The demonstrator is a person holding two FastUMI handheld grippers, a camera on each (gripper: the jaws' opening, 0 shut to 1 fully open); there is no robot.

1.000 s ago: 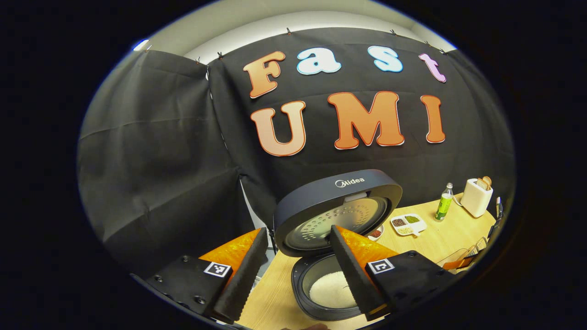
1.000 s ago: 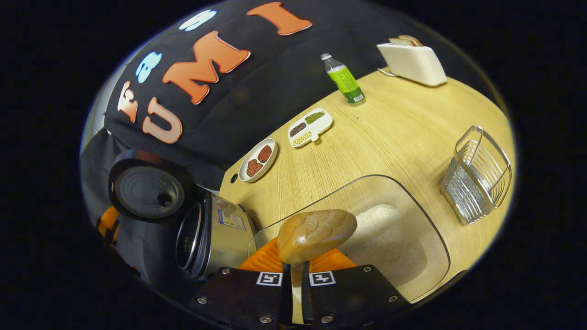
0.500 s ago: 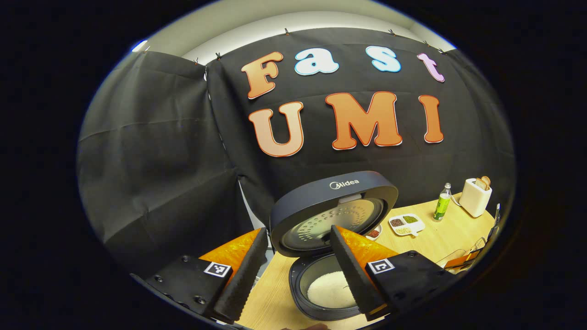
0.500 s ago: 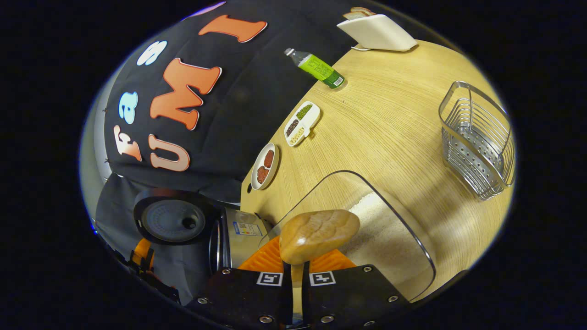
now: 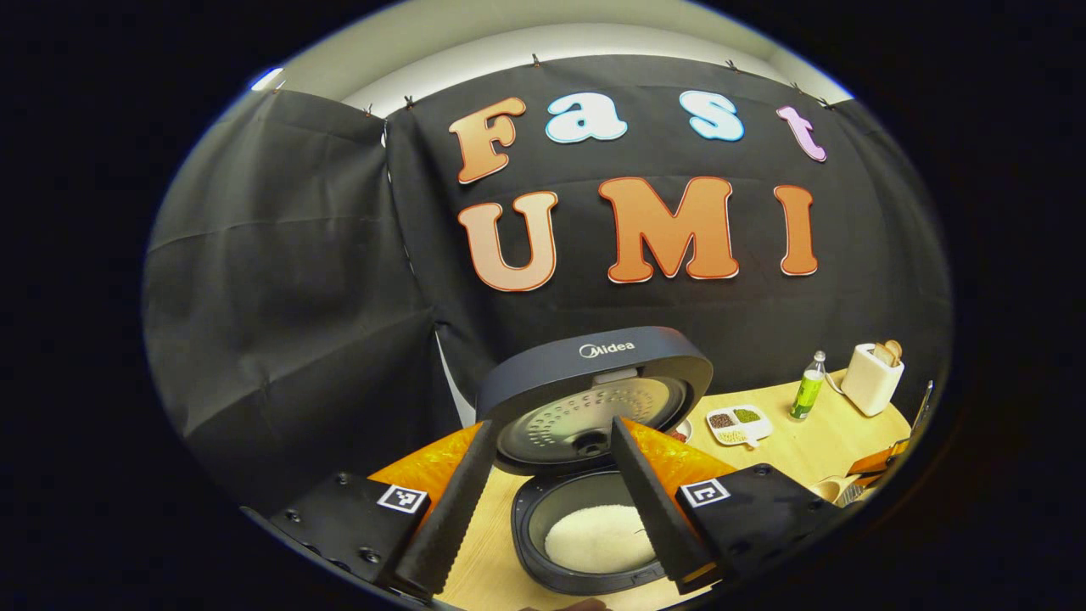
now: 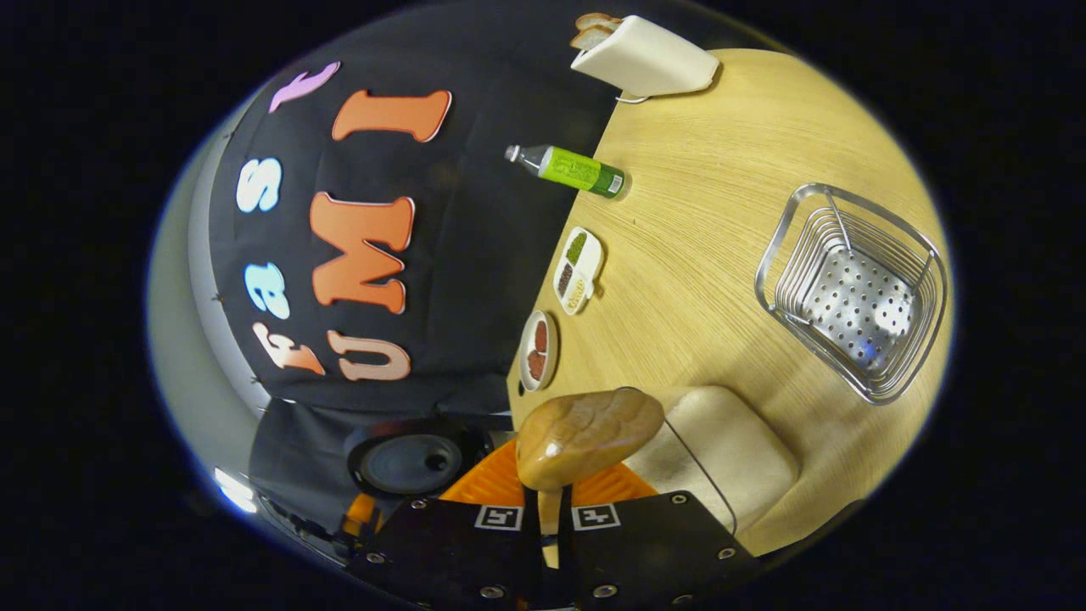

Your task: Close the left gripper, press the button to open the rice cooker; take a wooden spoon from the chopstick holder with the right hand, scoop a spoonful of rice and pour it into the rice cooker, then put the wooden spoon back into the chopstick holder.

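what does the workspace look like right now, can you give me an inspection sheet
surface: light wooden table, bare in the middle.
job's things: rice cooker open, lid raised, white rice in the pot; wooden spoon held over the clear rice container; wire chopstick holder looks empty.
clutter: toaster with bread, green bottle, divided dish of beans, small plate with red food.
grippers: left tongs open, holding nothing, aimed over the cooker; right tongs shut on the spoon's handle.
cables: a cord at the toaster's base.
surroundings: black cloth wall, pale wall above it.
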